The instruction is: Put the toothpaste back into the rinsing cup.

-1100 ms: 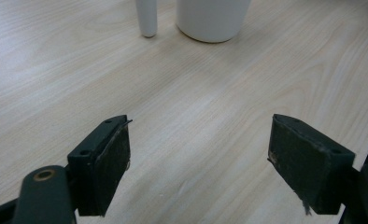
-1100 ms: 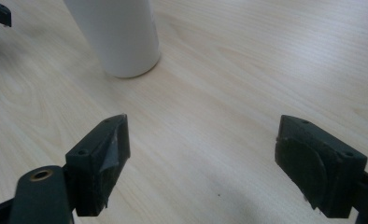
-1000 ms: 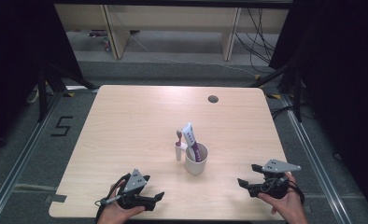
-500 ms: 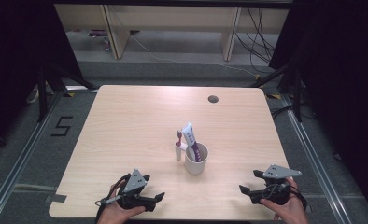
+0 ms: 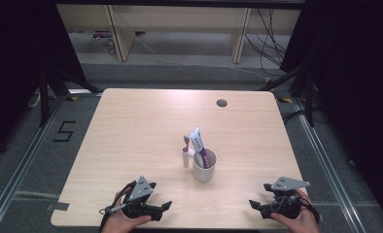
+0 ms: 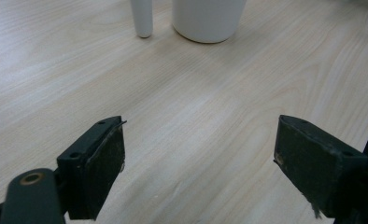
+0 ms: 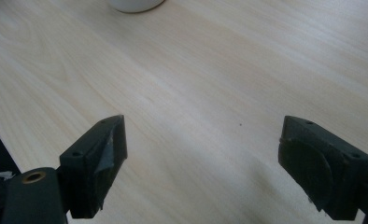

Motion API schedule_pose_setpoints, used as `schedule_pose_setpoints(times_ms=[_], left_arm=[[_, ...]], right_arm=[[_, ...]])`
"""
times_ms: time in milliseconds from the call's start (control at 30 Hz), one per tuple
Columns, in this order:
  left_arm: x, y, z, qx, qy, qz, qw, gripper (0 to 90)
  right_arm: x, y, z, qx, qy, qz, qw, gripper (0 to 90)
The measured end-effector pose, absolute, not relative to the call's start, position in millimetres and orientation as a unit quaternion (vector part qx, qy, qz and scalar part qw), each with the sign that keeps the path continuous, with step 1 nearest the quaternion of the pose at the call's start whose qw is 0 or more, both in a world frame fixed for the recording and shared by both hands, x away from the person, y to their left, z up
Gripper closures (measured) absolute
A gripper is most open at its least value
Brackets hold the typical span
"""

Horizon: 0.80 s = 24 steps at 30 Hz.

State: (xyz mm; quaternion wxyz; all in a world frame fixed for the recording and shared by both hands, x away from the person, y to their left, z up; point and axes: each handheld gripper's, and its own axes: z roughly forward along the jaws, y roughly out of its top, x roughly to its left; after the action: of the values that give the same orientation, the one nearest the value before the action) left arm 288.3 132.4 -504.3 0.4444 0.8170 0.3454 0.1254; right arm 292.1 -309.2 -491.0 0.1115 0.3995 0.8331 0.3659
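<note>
Now two tools, left [image 5: 167, 206] and right [image 5: 252, 204], both gaping (empty); one cup [image 5: 204, 166].

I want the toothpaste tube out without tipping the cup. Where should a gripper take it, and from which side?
Probably the tube's upper end, which sticks up above the cup's rim and leans toward the toothbrush. Come down from above, pinching its flat faces, and lift along its lean. The left gripper looks better placed: its jaws stand open, facing the cup.
</note>
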Motion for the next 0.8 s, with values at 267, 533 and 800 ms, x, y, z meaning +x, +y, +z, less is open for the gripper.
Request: schedule_pose_setpoints(times_ms=[267,533,800], left_arm=[[289.0,133.7,-504.5,0.823,0.339,0.132,0.436,15.5],[289.0,134.4,-504.1,0.826,0.341,0.133,0.430,15.4],[288.9,133.2,-506.2,0.818,0.351,0.137,0.435,15.5]], right_arm=[[292.2,-311.8,-494.2,0.395,0.843,0.348,0.114,16.3],[291.7,-310.6,-495.9,0.400,0.839,0.351,0.112,16.3],[292.3,-312.4,-493.9,0.404,0.844,0.338,0.104,16.3]])
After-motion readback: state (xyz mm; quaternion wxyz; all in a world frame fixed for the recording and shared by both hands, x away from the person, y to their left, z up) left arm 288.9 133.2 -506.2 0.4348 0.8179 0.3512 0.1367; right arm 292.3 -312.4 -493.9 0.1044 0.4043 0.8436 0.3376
